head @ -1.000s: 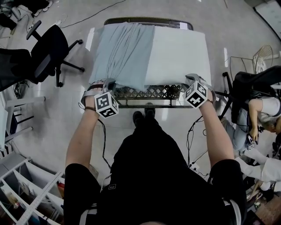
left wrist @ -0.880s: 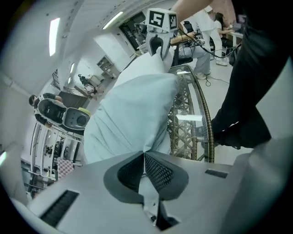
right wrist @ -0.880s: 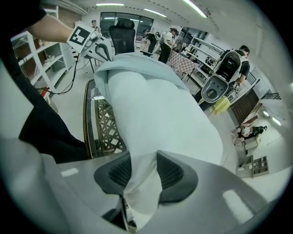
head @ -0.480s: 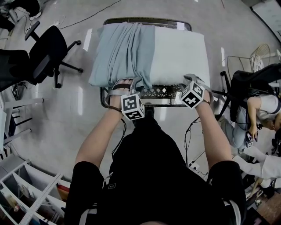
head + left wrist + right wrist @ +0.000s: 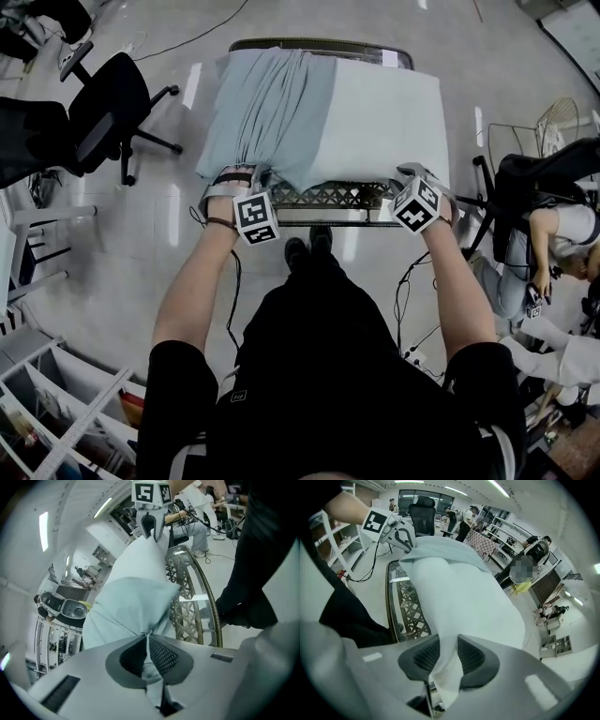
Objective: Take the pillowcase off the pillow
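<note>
the left gripper [image 5: 148, 634] is found clamped on a pinch of the blue pillowcase [image 5: 267, 103], its jaws nearly together with thin cloth between the pads. they have just been closing after a brief opening. the grip is noted at the near edge of the table [image 5: 328, 197], left of its middle. half a second ago this gripper was seen nearer the middle of that edge, and a second ago at the table's near left corner, so a fresh hold is judged to have been taken. the right gripper [image 5: 449, 641] is closed on a thicker fold of the white pillow [image 5: 380, 112] at the table's near right corner, its jaws having tightened a little. the pillowcase is bunched over the left half of the table top, and the pillow's right half lies bare. removal is judged roughly half done. a further pull toward the table's left side is judged necessary, with the pillow kept anchored.
</note>
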The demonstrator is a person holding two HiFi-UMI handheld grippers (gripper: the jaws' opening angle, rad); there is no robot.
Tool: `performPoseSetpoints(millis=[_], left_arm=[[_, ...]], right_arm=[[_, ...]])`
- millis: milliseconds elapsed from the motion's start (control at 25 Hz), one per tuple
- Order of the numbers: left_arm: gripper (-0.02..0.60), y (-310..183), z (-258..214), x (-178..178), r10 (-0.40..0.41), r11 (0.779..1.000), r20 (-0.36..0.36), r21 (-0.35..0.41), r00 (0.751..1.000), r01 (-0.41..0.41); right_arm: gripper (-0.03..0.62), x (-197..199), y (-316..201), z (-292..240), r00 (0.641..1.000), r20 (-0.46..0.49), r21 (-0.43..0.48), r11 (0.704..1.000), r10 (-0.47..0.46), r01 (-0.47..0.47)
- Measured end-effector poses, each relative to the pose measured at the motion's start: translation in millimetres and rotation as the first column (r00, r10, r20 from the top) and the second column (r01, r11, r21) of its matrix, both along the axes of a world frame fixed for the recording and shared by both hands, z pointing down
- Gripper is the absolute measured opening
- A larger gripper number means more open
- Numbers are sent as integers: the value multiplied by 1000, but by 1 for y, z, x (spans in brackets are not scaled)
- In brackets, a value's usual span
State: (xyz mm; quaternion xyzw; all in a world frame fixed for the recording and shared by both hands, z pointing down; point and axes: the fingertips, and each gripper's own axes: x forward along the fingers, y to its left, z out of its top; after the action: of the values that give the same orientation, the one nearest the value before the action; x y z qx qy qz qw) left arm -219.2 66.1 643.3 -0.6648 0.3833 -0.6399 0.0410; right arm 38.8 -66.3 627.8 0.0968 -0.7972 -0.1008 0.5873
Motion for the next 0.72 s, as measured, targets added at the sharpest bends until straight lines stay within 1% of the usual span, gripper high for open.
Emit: performPoseSetpoints(millis=[120,200,280,320,400,480,520,600,640,680,720], left_arm=[[15,19,-10,-37,-38,999,9,12,999,38],[12,28,-13,-53,-71,997,-4,4,997,71],[11,32,-13,-57,-99,995,-29,-8,995,99],[11,33,-14,-54,-111,994,-51,-16,992,111],[17,33,-19,-41,-125,992,-118,-30,985,123],[32,28,-36,-29,-131,991,-209,-24,969,129],[40,22,-48,-26,-138,990,-259,-10,956,141],[38,5,-74,-28,-163,982,-354,26,921,184],[38,-6,-86,-30,-176,978,-392,37,903,207],[38,-19,-94,-34,-184,974,-416,44,891,221],[38,-33,-100,-37,-186,973,-424,47,886,227]], right_arm=[[113,4,6,-1,1000,14,-19,1000,-7,8],[110,6,9,-1,1000,21,-25,1000,-5,6],[107,9,14,2,1000,14,-32,999,4,-4],[107,11,16,3,1000,3,-38,999,4,-4],[110,16,21,0,1000,-17,-54,999,-2,1],[117,18,17,-11,1000,-5,-56,998,5,-5],[101,18,10,-20,1000,14,-44,999,13,-13],[101,16,-9,-39,998,57,-24,999,37,-36],[102,13,-19,-46,996,76,-21,999,48,-47],[104,8,-29,-51,994,92,-23,998,56,-54],[116,1,-39,-54,993,107,-28,998,59,-57]])
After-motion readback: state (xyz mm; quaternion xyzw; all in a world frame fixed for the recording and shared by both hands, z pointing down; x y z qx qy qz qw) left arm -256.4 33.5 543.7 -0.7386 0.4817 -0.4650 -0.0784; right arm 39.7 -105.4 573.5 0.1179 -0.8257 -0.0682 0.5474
